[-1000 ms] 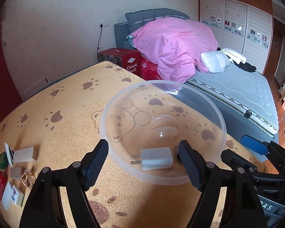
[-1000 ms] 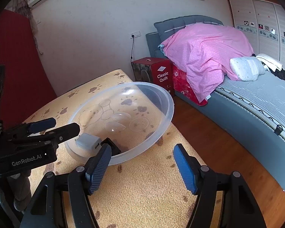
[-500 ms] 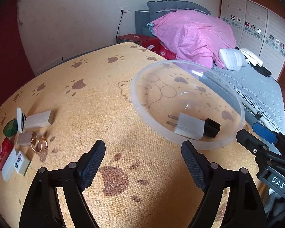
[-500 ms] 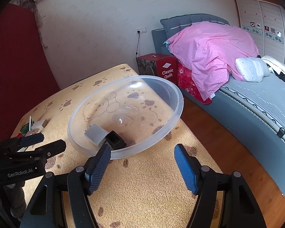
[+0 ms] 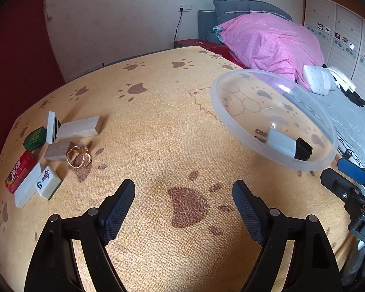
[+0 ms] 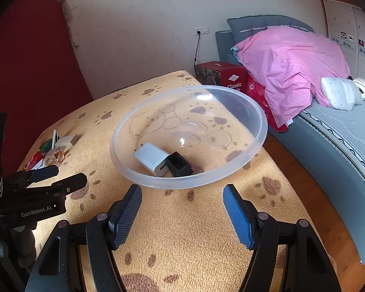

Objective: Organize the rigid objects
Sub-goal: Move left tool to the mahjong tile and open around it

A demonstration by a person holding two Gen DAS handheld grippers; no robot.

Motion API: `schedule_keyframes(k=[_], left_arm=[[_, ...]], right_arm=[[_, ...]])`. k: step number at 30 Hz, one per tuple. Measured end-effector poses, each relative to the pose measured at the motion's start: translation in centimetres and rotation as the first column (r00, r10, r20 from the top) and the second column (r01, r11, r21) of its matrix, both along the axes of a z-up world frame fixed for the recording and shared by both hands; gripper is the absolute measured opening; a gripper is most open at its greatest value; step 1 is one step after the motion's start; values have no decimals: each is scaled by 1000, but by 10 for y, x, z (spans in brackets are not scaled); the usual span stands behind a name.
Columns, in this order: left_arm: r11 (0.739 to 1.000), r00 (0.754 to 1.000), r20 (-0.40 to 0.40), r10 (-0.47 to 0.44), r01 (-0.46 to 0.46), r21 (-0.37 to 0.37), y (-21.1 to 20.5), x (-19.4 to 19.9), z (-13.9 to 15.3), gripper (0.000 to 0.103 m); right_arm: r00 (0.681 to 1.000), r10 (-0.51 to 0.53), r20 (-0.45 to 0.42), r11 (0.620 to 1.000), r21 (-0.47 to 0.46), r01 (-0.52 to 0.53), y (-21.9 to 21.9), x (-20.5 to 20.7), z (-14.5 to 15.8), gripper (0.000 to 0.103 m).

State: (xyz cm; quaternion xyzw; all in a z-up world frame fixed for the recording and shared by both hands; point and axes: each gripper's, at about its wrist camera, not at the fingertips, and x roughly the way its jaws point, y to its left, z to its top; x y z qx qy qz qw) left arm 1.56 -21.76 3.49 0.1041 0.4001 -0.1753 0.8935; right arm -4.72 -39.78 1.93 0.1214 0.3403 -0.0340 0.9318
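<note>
Two grippers spread, empty: left (image 5: 183,205), right (image 6: 182,209) | bowl (image 6: 260,131) near mat (image 5: 158,126) edge | trinkets (image 5: 51,143) far left | bare mat between

Paw-print mat (image 5: 158,126) — clear bowl (image 5: 233,121), perhaps mahjong tiles (image 5: 47,182).

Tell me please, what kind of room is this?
Most likely a bedroom in a home: a bed with a pink quilt, a pillow, and wardrobe doors behind it. The work surface is a paw-print cloth.
</note>
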Motion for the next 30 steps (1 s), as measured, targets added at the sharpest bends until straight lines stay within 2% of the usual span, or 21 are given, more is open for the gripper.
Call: schedule_keyframes(k=[3,6,10,17,30], left_arm=[[1000,1000,-7,18,-18,-7,9,1,-2,83],[999,999,-13,34,-34,-1,17,1,-6,83],[998,998,-18,56,-56,11,29,0,-11,83],[990,990,-1,139,-139,-13,63,10,-4,83],[933,933,33,360,-359,-15,145,40,4,83]], right_arm=[[999,44,-10,999,4,-44,9,0,0,73],[997,77,-14,997,2,-77,17,-1,-1,80],[993,114,-26,993,13,-113,25,0,-2,80],[991,129,-45,992,17,-128,35,5,-4,80],[981,190,-48,982,19,-190,67,13,2,81]])
